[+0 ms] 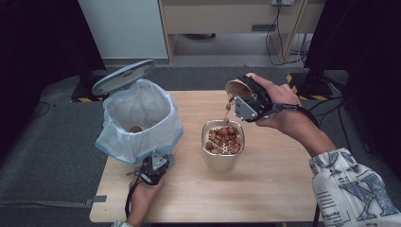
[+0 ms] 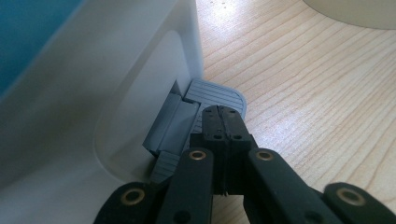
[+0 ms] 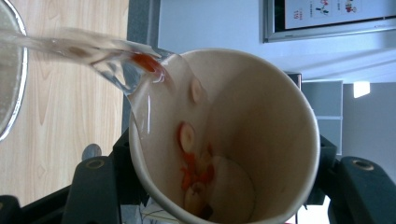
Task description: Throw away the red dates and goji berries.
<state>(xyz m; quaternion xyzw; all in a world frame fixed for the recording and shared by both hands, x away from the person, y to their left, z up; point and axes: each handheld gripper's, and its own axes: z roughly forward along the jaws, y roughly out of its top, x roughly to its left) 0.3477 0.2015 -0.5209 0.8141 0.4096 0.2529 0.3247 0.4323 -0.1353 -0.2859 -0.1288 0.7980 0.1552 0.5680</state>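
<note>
The table carries two big things: a lined bin at about nine o'clock from centre, its lid tipped up, and a pot at the middle, holding a sieve heaped with reddish-brown bits.

The paper cup hangs above the pot at roughly one o'clock from it, tipped steeply, so its long axis runs down toward seven o'clock with the mouth aimed at the sieve. A thin stream falls from the lip into the sieve. In the right gripper view the cup is nearly drained, with a few red and pale pieces clinging to the lower wall while liquid runs over the rim. Emptying it fully would likely call for a steeper tip over the same spot, since the sieve lies straight below the lip; the right hand is the nearer one by far.

The right gripper clamps the cup, a jaw pressed on either side of its wall.

The left gripper sits at six o'clock from the bin. Its jaws are squeezed fully together with nothing between them, and their tips press on the grey pedal at the bin's foot, which seems to keep the lid raised.
</note>
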